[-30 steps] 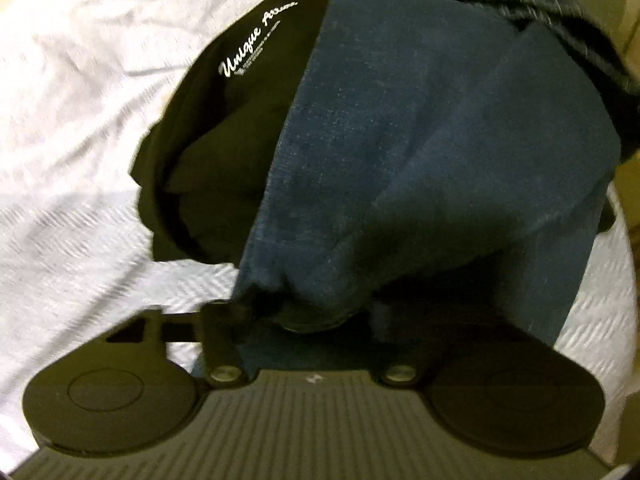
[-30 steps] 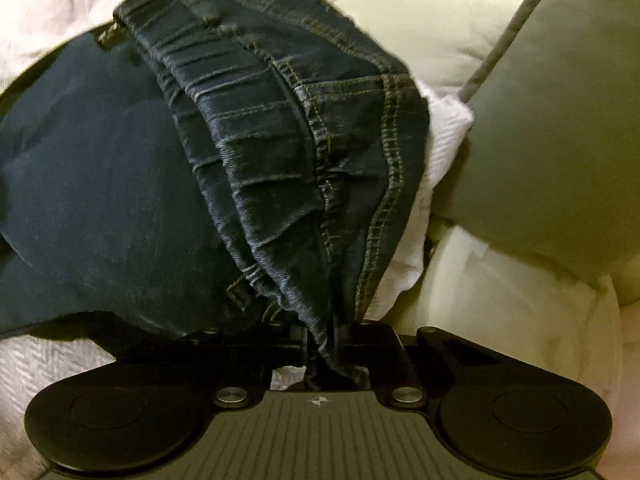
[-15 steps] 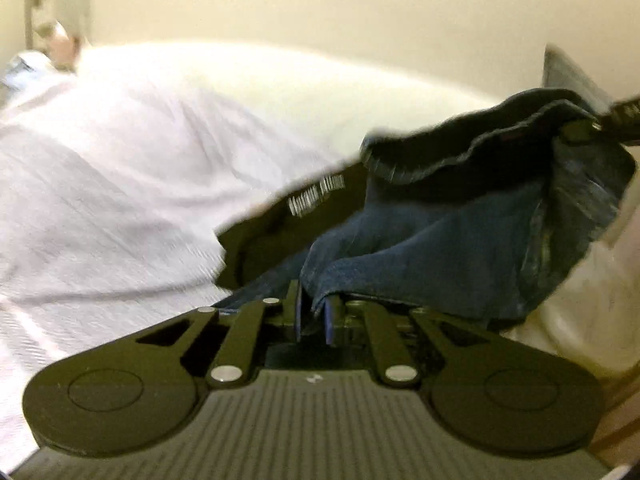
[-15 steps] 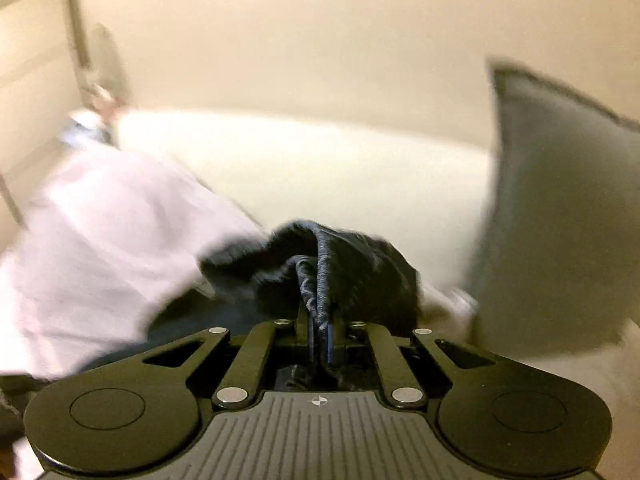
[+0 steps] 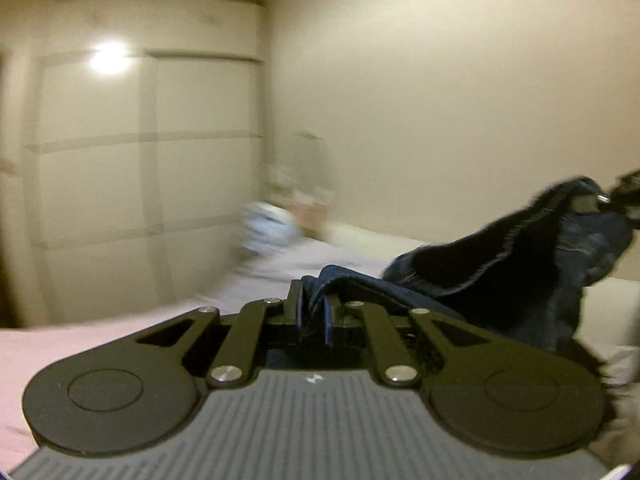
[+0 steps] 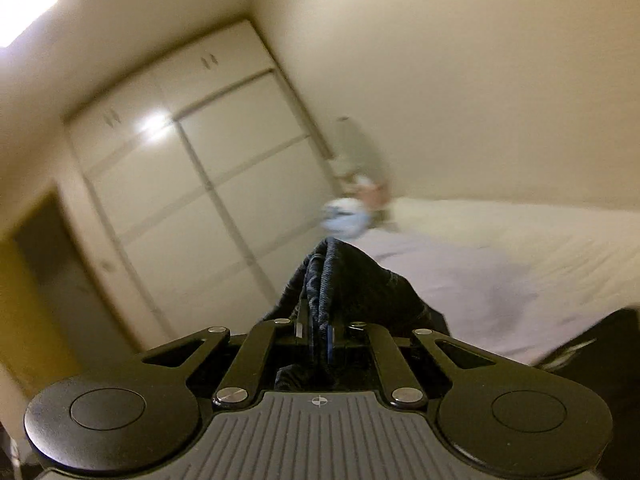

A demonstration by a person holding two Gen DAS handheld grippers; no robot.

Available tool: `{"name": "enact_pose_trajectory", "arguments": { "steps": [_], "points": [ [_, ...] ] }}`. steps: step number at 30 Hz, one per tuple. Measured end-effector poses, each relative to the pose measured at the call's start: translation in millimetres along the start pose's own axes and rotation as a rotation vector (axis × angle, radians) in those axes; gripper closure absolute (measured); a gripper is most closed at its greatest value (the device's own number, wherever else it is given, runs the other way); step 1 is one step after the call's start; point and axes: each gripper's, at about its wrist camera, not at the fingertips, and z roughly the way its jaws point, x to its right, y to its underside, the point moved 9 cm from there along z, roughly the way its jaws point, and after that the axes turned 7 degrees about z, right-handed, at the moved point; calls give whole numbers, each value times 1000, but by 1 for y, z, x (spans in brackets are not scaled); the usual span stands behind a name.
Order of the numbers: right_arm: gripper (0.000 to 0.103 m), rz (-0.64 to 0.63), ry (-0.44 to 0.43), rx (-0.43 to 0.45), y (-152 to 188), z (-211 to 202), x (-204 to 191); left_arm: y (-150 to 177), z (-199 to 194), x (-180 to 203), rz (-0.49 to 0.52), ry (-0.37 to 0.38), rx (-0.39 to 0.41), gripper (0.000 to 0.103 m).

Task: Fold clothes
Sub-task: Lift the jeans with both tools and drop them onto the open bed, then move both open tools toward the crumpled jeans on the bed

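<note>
A pair of dark blue jeans (image 5: pixel 520 272) hangs between my two grippers, lifted above the bed. My left gripper (image 5: pixel 314 314) is shut on one edge of the denim. The cloth stretches up to the right, where my right gripper (image 5: pixel 624 194) shows at the frame edge. In the right wrist view my right gripper (image 6: pixel 318 334) is shut on a bunched, stitched part of the jeans (image 6: pixel 344 280). A black garment (image 6: pixel 600 344) lies on the bed at the lower right.
The bed (image 6: pixel 500 256) with a pale sheet lies below and ahead. A blurred pile of light blue and pink items (image 5: pixel 276 220) sits at its far end. A cream wardrobe (image 5: pixel 140 168) and plain wall stand behind.
Both grippers have risen and tilted upward with the jeans. The views have swung from the bed surface and cushion to the wardrobe and wall. The jeans now hang stretched between them.
</note>
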Motion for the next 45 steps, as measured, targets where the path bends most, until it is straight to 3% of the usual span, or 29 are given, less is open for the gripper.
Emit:
{"name": "enact_pose_trajectory", "arguments": {
  "steps": [1,3,5,7,10,14,16,18,23,27,30,33,45],
  "points": [
    [98,28,2,-42,11,11,-8,5,-11,-21,7,-41,-40,94],
    [94,49,60,-182,41,36,-14,34,-27,-55,-7,-99,-209,91],
    [69,-5,154,-342,80,57,-17,82,-42,-80,-40,-157,-405,90],
    [63,-119,222,-463,124,66,-19,129,-65,-93,-54,-219,-557,89],
    [61,-213,233,-613,181,63,-23,174,-108,-97,-127,-267,-651,84],
    [60,-322,252,-774,258,43,-31,202,-149,-91,-235,-321,-739,81],
    [60,-401,252,-811,282,34,-37,207,-170,-84,-246,-356,-773,80],
    [60,-464,233,-822,302,23,-48,209,-179,-78,-249,-389,-785,72],
    [60,-566,179,-875,342,-11,-57,212,-193,-50,-273,-471,-851,70],
    [59,-681,164,-872,350,-33,-48,223,-213,-21,-271,-524,-922,70],
    [59,-693,158,-885,348,-45,-36,225,-229,1,-292,-551,-944,68],
    [59,-696,146,-893,345,-60,-27,223,-244,20,-293,-575,-949,62],
    [59,-727,101,-894,337,-97,-24,200,-288,66,-286,-636,-921,60]
  ]
}}
